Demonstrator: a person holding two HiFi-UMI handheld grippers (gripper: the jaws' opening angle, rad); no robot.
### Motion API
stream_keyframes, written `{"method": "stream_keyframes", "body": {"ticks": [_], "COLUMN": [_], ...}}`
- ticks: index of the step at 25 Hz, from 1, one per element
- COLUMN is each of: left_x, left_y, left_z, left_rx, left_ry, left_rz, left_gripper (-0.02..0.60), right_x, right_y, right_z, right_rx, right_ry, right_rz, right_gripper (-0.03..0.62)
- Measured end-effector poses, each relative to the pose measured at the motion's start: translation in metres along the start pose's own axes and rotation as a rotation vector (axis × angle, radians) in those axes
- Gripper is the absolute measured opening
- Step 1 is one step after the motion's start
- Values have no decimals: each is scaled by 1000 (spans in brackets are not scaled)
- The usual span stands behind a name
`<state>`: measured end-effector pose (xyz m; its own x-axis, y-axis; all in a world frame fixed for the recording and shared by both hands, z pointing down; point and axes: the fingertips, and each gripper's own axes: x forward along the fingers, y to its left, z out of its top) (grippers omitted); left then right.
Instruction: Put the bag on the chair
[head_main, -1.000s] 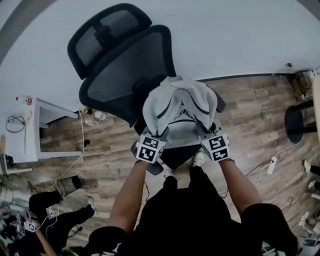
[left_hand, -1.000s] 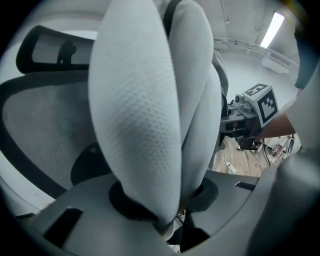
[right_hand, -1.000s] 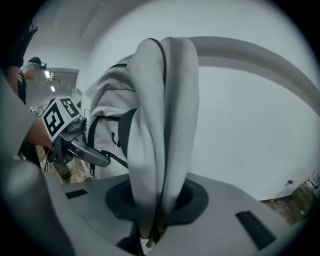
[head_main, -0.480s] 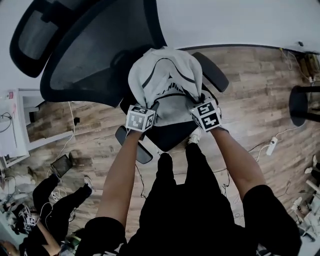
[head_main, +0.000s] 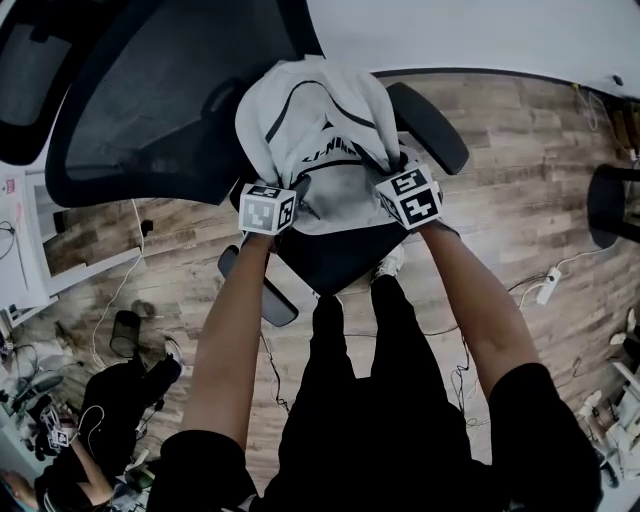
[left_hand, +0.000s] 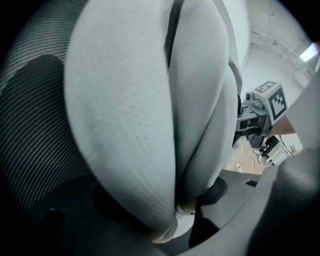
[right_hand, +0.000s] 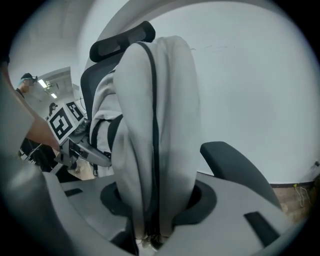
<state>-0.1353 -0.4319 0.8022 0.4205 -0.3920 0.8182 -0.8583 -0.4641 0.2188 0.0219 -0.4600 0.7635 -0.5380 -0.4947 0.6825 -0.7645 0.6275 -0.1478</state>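
One grey bag (head_main: 322, 165), on black office chair (head_main: 140, 130)

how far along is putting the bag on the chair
Done: the bag looks set upright on the chair seat, in front of the backrest. In hand: the left tongs and right tongs have just been opening, with bag fabric between the jaws of each. Left: draw both clear and see that the bag stays up.

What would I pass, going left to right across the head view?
White table → backrest → bag → armrest → power strip
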Motion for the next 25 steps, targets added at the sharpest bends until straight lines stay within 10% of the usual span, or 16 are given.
{"method": "stream_keyframes", "body": {"ticks": [7, 14, 25], "left_x": [-22, -74, -154], "left_y": [11, -27, -73], "left_z": [-9, -40, -41], "left_rx": [-87, -84, -79], "left_ry": [-151, -206, -305], "left_rz": [39, 75, 96], "left_gripper": [454, 460, 459], "right_x": [-8, -66, -142], "right_y": [-15, 12, 66], "right_z": [-8, -49, -9], "right_rx": [42, 43, 74], "right_ry": [27, 16, -121], "right_rz": [-55, -122, -143], "right_gripper": [359, 410, 408]}}
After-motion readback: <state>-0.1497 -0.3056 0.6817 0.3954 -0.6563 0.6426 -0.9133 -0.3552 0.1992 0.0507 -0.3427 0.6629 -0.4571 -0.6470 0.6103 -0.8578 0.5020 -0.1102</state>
